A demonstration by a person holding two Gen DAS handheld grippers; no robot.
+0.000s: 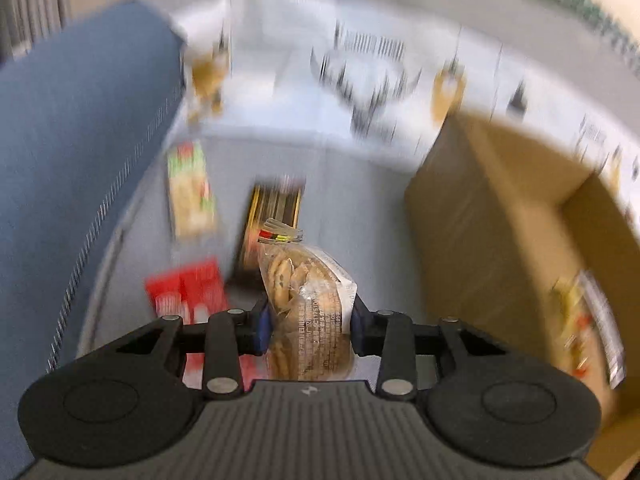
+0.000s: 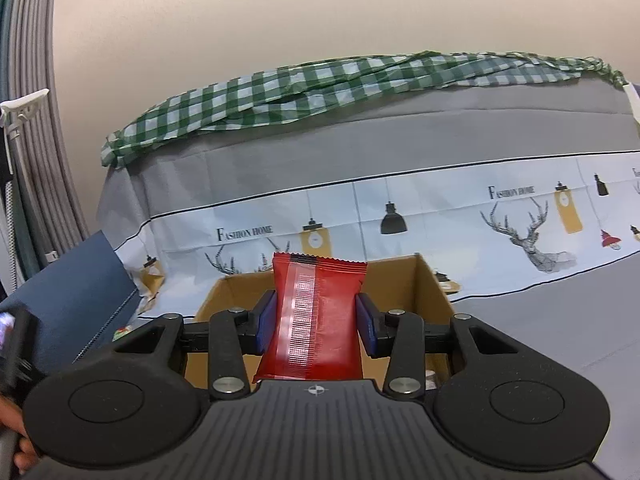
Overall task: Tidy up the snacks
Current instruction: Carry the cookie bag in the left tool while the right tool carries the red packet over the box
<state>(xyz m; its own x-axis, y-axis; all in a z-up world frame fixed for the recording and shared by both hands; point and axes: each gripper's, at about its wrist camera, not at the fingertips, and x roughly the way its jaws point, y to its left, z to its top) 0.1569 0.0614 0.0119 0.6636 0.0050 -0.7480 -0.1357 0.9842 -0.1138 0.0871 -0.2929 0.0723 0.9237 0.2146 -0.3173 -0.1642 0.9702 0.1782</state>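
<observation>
A clear bag of cookies (image 1: 298, 280) stands between the blue pads of my left gripper (image 1: 309, 312), which is shut on it above the grey cloth. Beyond it lie a red packet (image 1: 188, 292), a green and white packet (image 1: 190, 196) and a black and yellow packet (image 1: 272, 212), all blurred. My right gripper (image 2: 316, 312) is shut on a red snack packet (image 2: 320, 280), held upright over the open cardboard box (image 2: 404, 276). In the left wrist view the cardboard box (image 1: 480, 220) stands to the right, with a few wrapped snacks inside.
A blue cushioned edge (image 1: 80, 120) rises on the left. The printed tablecloth (image 2: 440, 216) covers a raised surface behind the box, with a green checked cloth (image 2: 320, 92) on top. A person's hand (image 2: 12, 440) shows at the lower left of the right wrist view.
</observation>
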